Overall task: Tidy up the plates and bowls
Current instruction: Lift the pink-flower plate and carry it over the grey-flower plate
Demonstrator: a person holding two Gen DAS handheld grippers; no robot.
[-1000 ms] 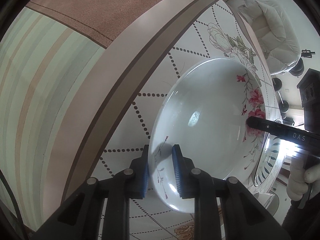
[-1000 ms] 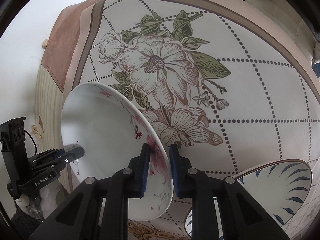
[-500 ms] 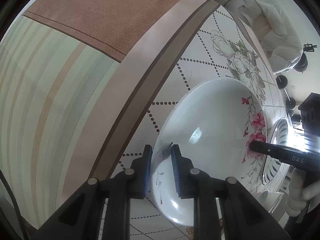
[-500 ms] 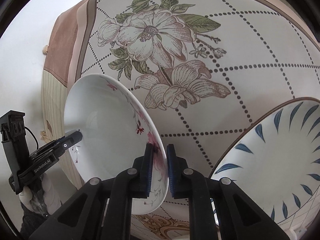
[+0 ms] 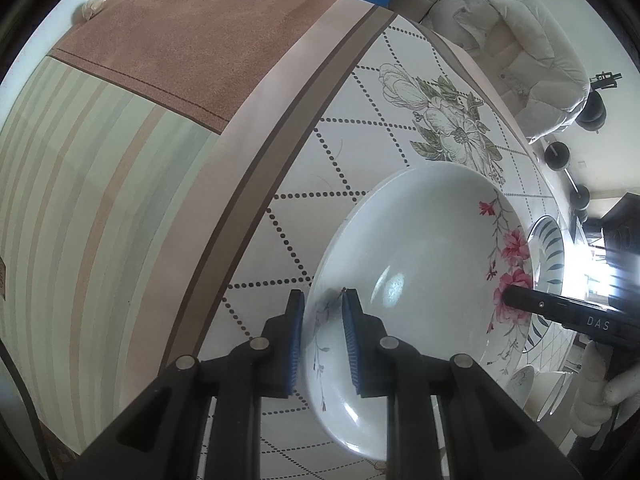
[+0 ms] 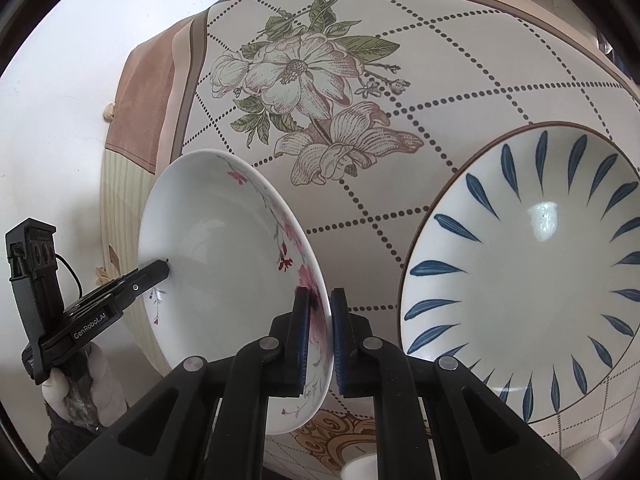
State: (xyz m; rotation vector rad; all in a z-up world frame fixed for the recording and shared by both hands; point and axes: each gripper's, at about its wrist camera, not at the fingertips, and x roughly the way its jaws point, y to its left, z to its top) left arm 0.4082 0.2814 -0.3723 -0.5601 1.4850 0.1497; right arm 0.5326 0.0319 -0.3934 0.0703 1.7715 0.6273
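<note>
A white bowl with pink flowers (image 5: 420, 264) is held tilted above the table, between both grippers. My left gripper (image 5: 323, 340) is shut on its near rim. My right gripper (image 6: 320, 336) is shut on the opposite, flowered rim of the same bowl (image 6: 224, 256). Each gripper shows in the other's view: the right one (image 5: 560, 312) at the flowered rim, the left one (image 6: 120, 292) at the far rim. A larger white plate with blue leaf strokes (image 6: 528, 264) lies on the table just right of the bowl; its edge also shows in the left wrist view (image 5: 550, 248).
The table has a floral, dotted-grid tablecloth (image 6: 400, 92) whose brown and striped border hangs over the edge (image 5: 120, 180). More small white dishes (image 5: 520, 384) sit behind the bowl. A chair with a white jacket (image 5: 528, 52) stands beyond the table.
The bowl and both grippers have moved across the table toward the blue-leaf plate, which now fills much more of the right wrist view. Both grips on the bowl are unchanged.
</note>
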